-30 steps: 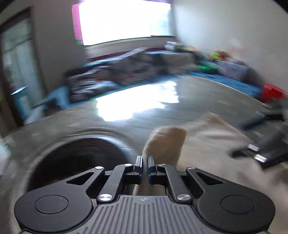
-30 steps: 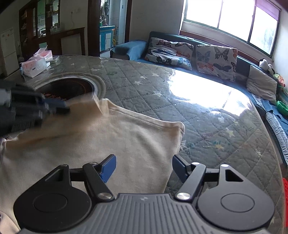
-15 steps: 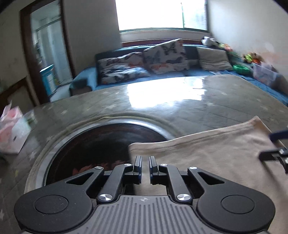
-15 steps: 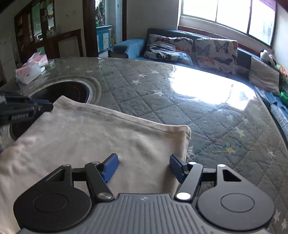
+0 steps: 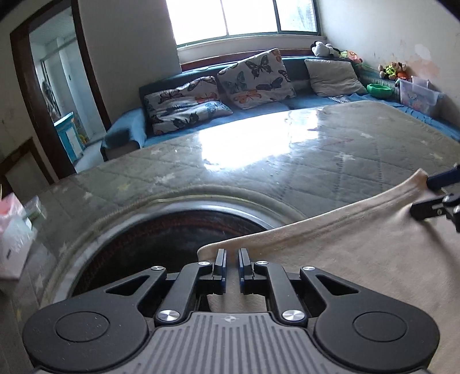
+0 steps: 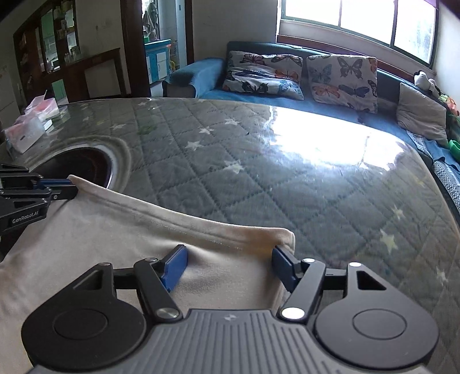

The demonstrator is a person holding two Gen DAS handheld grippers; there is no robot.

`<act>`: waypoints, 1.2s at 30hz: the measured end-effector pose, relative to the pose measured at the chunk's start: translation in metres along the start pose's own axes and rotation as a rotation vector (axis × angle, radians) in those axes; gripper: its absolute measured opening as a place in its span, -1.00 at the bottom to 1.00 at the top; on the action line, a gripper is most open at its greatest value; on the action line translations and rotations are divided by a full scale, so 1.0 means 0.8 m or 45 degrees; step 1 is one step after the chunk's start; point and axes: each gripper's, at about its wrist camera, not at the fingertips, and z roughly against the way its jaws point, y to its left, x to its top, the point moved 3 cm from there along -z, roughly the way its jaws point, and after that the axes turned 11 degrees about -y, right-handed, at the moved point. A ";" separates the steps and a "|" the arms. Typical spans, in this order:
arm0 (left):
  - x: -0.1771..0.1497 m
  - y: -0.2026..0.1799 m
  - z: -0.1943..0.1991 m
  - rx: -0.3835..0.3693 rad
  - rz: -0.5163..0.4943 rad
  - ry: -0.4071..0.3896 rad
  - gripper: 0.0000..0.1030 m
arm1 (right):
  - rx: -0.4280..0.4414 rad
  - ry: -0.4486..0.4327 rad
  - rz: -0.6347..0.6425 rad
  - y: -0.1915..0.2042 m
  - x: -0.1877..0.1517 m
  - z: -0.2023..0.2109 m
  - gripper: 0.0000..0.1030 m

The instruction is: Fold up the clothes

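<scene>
Lying flat on the table point(image 6: 258, 161), a quilted grey top with pale stars under a glossy cover, the cream garment point(image 6: 120, 244) spreads across the near side, its hemmed edge running from the left corner to the right corner. At far left, a tissue pack point(image 6: 28, 126) sits on the table edge, near a round dark opening point(image 5: 161, 238) set into the surface; the garment's left corner overhangs the rim of that opening. The left gripper point(image 5: 231, 266) has its jaws nearly pressed together, pinching the left corner of the garment, with cloth showing in the narrow slot between the pads; in the right wrist view the same gripper point(image 6: 61, 187) reaches in from the left edge and holds that corner. Further right, the right gripper point(image 6: 228, 266) has its jaws spread wide, the blue pads point(image 6: 174, 267) resting on or just above the cloth, one well inside the hem and the other at the right corner, where the fabric bunches slightly; whether they press the cloth I cannot tell. In the left wrist view it point(image 5: 437, 192) shows at the right edge by that corner. Beyond the table, a blue sofa point(image 6: 258, 95) under the window point(image 6: 359, 17) carries butterfly cushions point(image 6: 342, 77) and a grey cushion point(image 6: 419, 112).
</scene>
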 end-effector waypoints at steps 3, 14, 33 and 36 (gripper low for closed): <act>0.003 0.003 -0.010 0.016 -0.022 -0.006 -0.79 | 0.008 0.011 0.007 -0.004 0.006 -0.009 0.33; -0.003 -0.015 0.069 -0.110 0.016 -0.016 -0.70 | 0.157 0.062 0.151 0.042 -0.014 0.049 0.28; -0.098 -0.040 0.195 -0.255 0.011 -0.101 -0.18 | 0.340 0.061 0.256 0.106 -0.130 0.194 0.45; -0.101 -0.032 0.195 -0.245 -0.013 -0.123 -0.18 | 0.339 0.034 0.239 0.103 -0.138 0.206 0.46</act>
